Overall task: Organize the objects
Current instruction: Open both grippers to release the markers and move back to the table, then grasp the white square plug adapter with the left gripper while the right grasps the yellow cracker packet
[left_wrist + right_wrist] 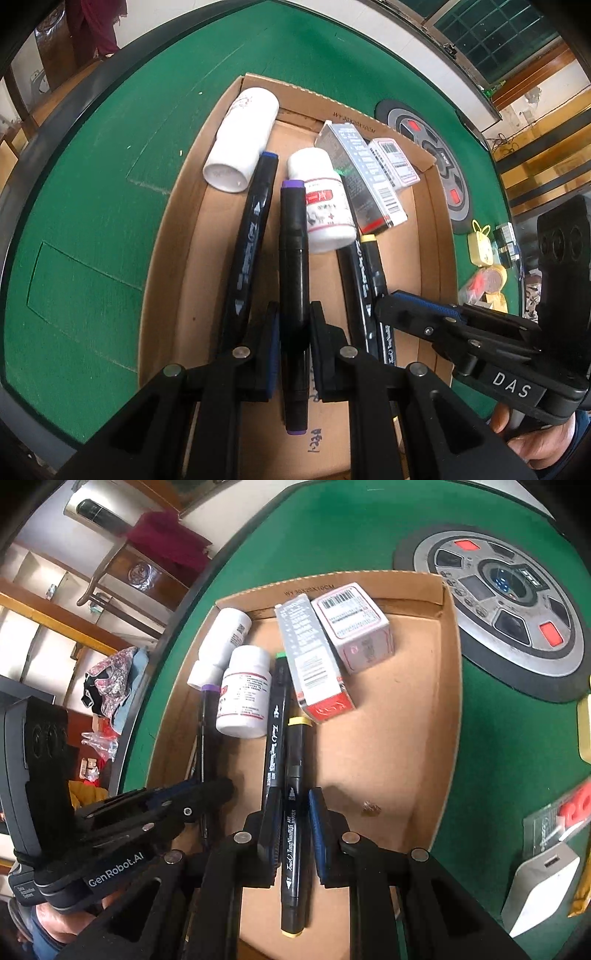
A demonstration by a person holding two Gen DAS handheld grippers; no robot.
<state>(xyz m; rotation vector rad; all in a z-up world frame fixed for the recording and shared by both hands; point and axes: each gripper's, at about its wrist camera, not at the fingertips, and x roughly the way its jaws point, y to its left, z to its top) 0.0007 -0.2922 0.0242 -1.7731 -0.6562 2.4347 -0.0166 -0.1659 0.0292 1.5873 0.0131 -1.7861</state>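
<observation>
A cardboard tray (pixel 173 280) (pixel 436 716) lies on the green table. In the left wrist view, my left gripper (pixel 294 332) is shut on a black purple-capped marker (pixel 293 258) over the tray. A blue-capped marker (pixel 255 236) lies to its left. In the right wrist view, my right gripper (pixel 293 819) straddles a yellow-capped marker (pixel 293 812), jaws slightly apart from it. A green-capped marker (pixel 275 731) lies beside it. Two white bottles (pixel 325 199) (pixel 242 140) and two boxes (pixel 314 657) (pixel 354 627) lie at the tray's far end.
A round grey control panel (pixel 498 609) is set in the green felt beyond the tray. A white power bank (pixel 543 890) and packaged items (pixel 561 819) lie to the right. Yellow items (pixel 484 254) sit right of the tray. The table's dark rim (pixel 55 122) curves at left.
</observation>
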